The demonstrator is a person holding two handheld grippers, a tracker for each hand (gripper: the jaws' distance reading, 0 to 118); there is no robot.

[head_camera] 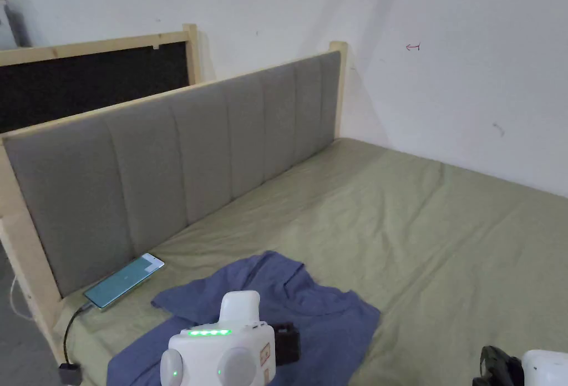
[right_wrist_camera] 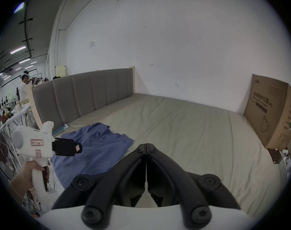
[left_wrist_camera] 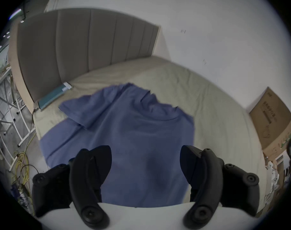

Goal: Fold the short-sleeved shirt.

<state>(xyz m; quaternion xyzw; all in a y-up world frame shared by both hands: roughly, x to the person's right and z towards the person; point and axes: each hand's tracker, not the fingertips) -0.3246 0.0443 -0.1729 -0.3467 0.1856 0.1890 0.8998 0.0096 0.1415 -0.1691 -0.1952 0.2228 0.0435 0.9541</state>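
The blue short-sleeved shirt (head_camera: 310, 315) is lying crumpled on the near left part of the bed (head_camera: 444, 226), close to the headboard (head_camera: 166, 165) end, with its near hem hanging towards the mattress edge. The left gripper (left_wrist_camera: 145, 164) is hovering just above it, jaws spread wide with only blue cloth showing in the gap and nothing pinched between them. From the head view that gripper is showing mostly as a white housing with green lights, so the spread of the jaws is readable only from its own camera.

The right gripper (right_wrist_camera: 146, 148) is sitting off to the right of the shirt, over bare sheet, its two jaws pressed together tip to tip and gripping nothing. Its camera is also catching the person's hand (right_wrist_camera: 31, 172) wrapped round the left tool's handle, which the head view is cutting off.

A phone (head_camera: 125, 280) is lying flat just beside the headboard, near the shirt's far left corner but not touching it, a cable running off its end. Both gripper views are picking up a cardboard box (right_wrist_camera: 272, 114) standing at the far right end of the bed, well apart from the shirt.

Between shirt and box the green sheet is lying wide and lightly wrinkled, reaching back to the white wall (head_camera: 471, 43).
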